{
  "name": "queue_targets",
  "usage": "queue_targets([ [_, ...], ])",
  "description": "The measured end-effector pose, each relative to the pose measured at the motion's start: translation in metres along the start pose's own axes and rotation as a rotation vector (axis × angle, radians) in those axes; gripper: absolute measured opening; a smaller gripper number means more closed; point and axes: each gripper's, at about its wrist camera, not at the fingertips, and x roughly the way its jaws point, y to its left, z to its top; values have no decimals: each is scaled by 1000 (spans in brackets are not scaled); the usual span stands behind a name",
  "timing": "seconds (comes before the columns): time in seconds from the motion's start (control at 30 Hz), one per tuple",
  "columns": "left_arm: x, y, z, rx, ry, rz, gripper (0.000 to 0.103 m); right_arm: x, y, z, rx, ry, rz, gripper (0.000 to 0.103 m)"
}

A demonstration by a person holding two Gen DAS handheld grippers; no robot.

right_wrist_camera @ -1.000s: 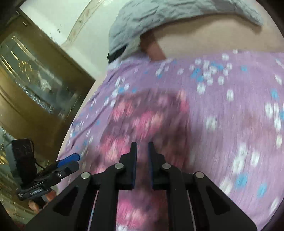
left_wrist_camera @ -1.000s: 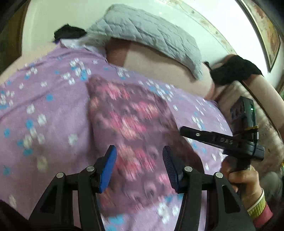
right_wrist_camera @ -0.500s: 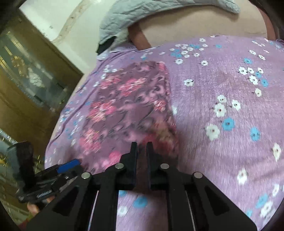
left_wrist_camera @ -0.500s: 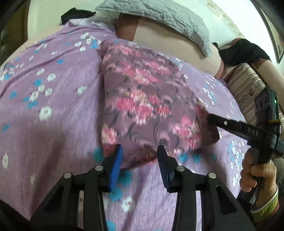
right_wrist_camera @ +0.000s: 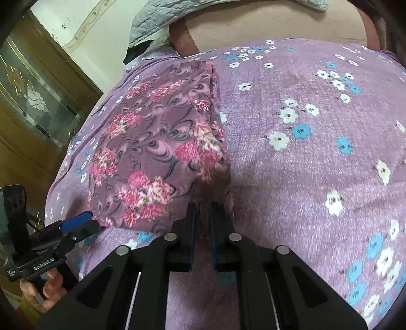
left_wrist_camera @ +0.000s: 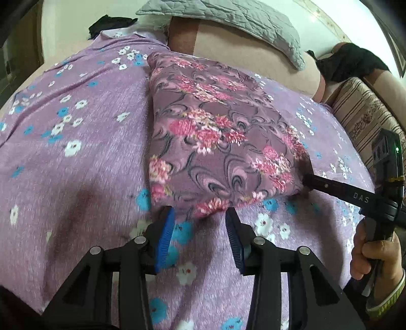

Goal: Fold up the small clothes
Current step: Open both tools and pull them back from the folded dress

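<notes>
Two tongs work at the near edge of a folded floral garment (left_wrist_camera: 215,142), which lies flat on a purple flowered bedsheet (left_wrist_camera: 76,152) covering the bed. The left tongs (left_wrist_camera: 199,223) stand apart, blue pads spread, hovering just at the garment's near hem without gripping it. The right tongs (right_wrist_camera: 202,210) are closed to a narrow slit at the garment's near right corner; fabric shows between the pads, so they seem clamped on that corner. In the left wrist view the right tool's arm carries the letters "DAS" in white, and a small green light glows on the black unit (left_wrist_camera: 388,157) mounted above it. In the right wrist view the left tool's side reads "GenRobot.AI". A grey quilted blanket (left_wrist_camera: 228,17) drapes over the pinkish headboard (left_wrist_camera: 241,53) behind, and a dark cloth (left_wrist_camera: 352,61) sits at the far right.
</notes>
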Motion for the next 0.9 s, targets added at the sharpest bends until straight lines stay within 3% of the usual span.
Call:
queue_targets([
  [0.1,-4,1,-8,-20,7,29,52,-14,4,-7,2,-17,7,12],
  [0.23,-21,4,-18,-55,-26,40,56,-33,10,-17,-7,-30,10,16],
  [0.37,-43,2,-30,-54,-75,102,70,-58,20,-28,-35,-77,8,44],
  [0.53,-63,-4,-45,-36,-81,150,80,-80,33,-45,-85,-103,-9,53],
  [0.7,-78,-8,-62,-15,-73,200,82,-86,47,-65,-149,-100,-40,82],
  [0.9,-88,-3,-68,-18,-41,255,83,-82,59,-85,-232,-50,-82,86],
])
